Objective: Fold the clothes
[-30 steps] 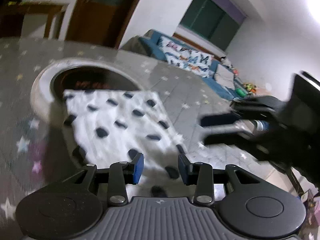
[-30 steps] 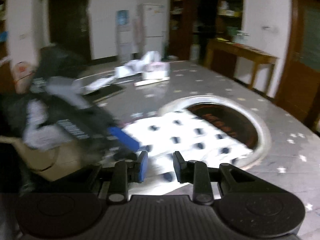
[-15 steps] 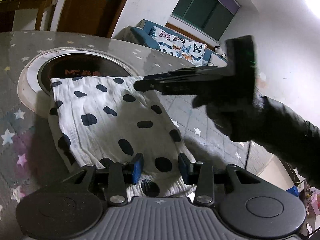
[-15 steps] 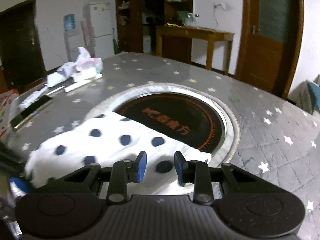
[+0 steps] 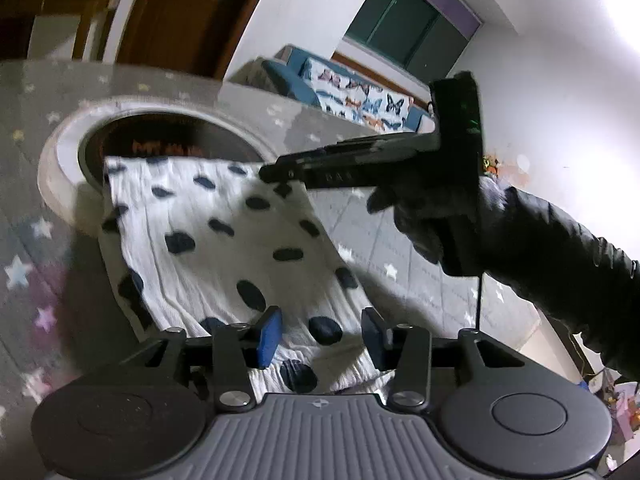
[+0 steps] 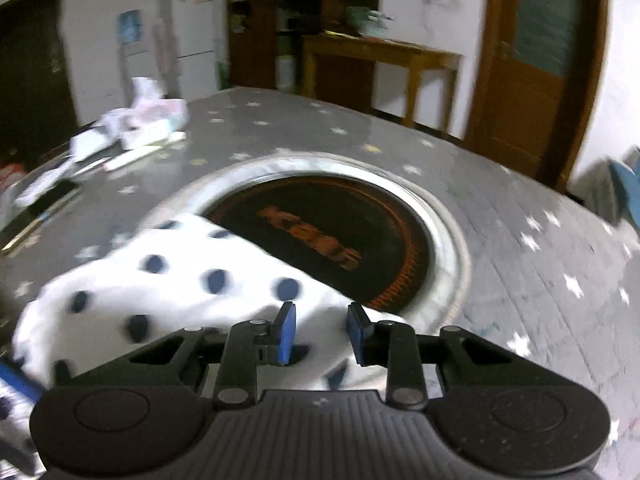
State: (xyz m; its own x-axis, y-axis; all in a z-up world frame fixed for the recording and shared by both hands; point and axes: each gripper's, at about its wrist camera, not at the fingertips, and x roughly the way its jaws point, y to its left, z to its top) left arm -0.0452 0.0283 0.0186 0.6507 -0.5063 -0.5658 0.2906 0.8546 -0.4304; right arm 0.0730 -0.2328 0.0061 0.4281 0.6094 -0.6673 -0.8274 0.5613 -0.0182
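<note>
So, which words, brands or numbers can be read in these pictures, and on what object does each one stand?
Orange characters on the round black cooktop: too blurred to read.
Faint marks on the right gripper: too blurred to read.
Blue poster on the refrigerator: too blurred to read.
Nothing else bears text.

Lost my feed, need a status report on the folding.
Left gripper open, right gripper open, both over spotted cloth. Cloth flat, partly over round burner. Nothing blocking.

The left wrist view looks from low and close over the white, dark-spotted cloth toward the round black inset burner. The right wrist view faces the burner from the cloth's adjacent side. Both share cloth and burner.
</note>
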